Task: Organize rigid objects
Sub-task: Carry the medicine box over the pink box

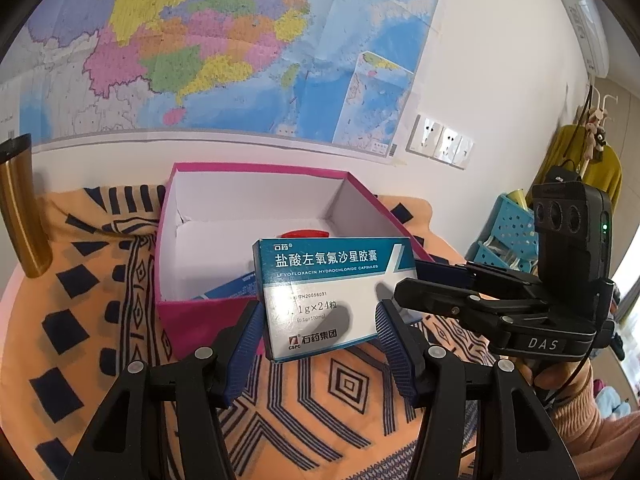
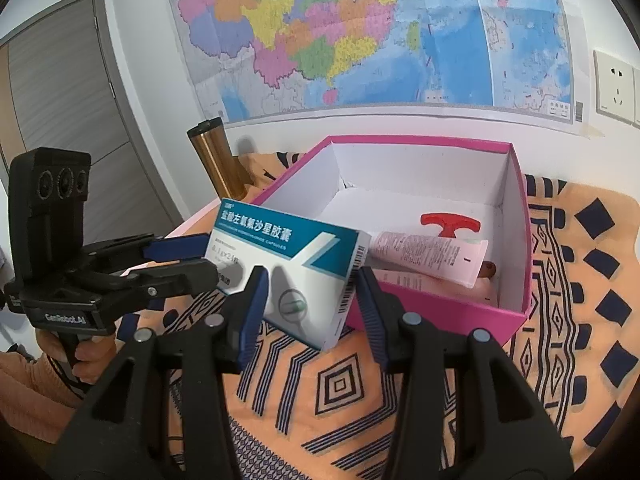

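box: my left tool [image 1: 320, 334] and right tool [image 2: 310, 300] both gripped the medicine carton [image 1: 334, 292] | handling: light, crushable (pinch edges gently)

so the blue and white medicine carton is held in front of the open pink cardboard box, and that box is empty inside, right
Not quite. The blue and white medicine carton is in front of the open pink cardboard box, but the box is not empty: the right wrist view shows a pale pink tube and a red T-shaped plastic piece lying inside.
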A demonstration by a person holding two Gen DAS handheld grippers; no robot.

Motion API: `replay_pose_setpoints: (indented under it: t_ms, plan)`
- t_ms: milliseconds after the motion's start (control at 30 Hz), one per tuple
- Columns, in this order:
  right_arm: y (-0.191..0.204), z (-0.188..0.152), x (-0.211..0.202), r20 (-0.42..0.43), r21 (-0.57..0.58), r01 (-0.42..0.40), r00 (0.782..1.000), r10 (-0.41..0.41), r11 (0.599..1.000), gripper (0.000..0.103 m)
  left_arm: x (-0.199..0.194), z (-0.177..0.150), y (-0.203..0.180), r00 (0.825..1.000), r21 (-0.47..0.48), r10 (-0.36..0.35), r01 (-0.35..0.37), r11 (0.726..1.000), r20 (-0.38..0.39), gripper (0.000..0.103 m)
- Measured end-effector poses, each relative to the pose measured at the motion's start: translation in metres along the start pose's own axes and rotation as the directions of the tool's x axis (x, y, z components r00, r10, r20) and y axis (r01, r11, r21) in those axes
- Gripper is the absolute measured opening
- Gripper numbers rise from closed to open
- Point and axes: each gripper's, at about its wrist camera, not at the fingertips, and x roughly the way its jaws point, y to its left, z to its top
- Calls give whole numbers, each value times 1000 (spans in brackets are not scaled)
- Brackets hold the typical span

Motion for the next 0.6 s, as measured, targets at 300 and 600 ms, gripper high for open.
replay_pose_setpoints:
  t_ms: [300, 600]
  plan:
    - [-3, 6, 4, 9, 5, -9, 1000, 8, 1000, 48, 6, 9, 4, 1000, 3, 15, -15, 1000, 5, 58]
    - [-5, 14, 8, 18, 6, -6, 1000, 6, 1000, 48, 10, 14, 8, 1000, -3, 16, -16, 1000, 3, 58]
